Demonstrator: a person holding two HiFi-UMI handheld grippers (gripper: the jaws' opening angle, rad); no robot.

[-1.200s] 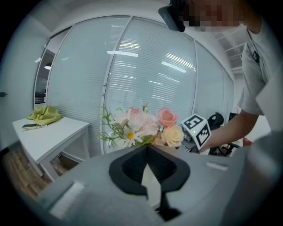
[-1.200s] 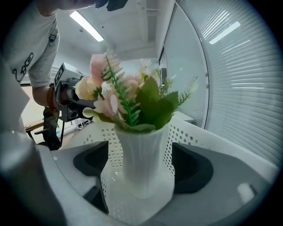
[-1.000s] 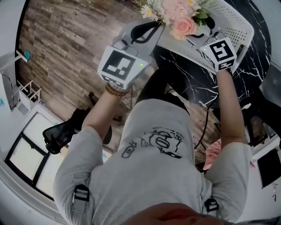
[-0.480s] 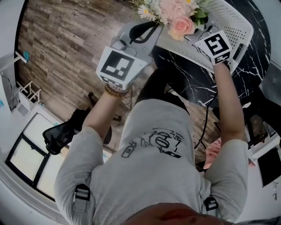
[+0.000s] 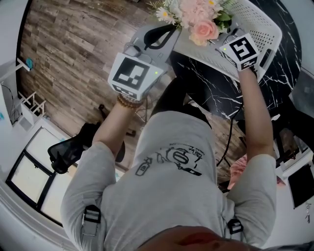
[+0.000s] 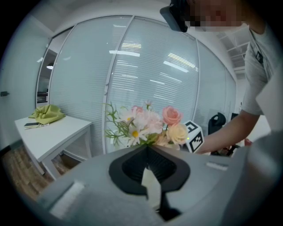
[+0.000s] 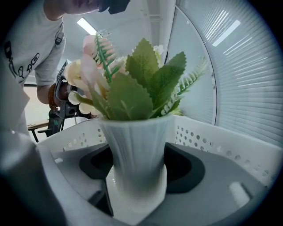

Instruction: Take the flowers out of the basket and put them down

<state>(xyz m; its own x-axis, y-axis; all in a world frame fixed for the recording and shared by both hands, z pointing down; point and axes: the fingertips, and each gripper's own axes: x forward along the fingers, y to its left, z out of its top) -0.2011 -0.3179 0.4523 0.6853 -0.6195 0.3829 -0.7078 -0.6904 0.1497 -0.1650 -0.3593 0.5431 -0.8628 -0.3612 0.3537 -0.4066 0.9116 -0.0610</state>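
Note:
A bunch of pink, cream and white flowers with green leaves stands in a white ribbed vase inside a white perforated basket on a black marble table. My right gripper reaches into the basket. In the right gripper view its jaws stand on either side of the vase and are closing on it, and I see no firm press. My left gripper hovers shut and empty just outside the basket's near-left edge, pointing at the flowers.
Wood-plank floor lies left of the table. A white side table with a green cloth stands by the glass wall. The basket wall rises close behind the vase. The person's arms and torso fill the lower head view.
My right gripper has moved up and left, deeper into the basket toward the flowers. The left gripper has stayed in place.

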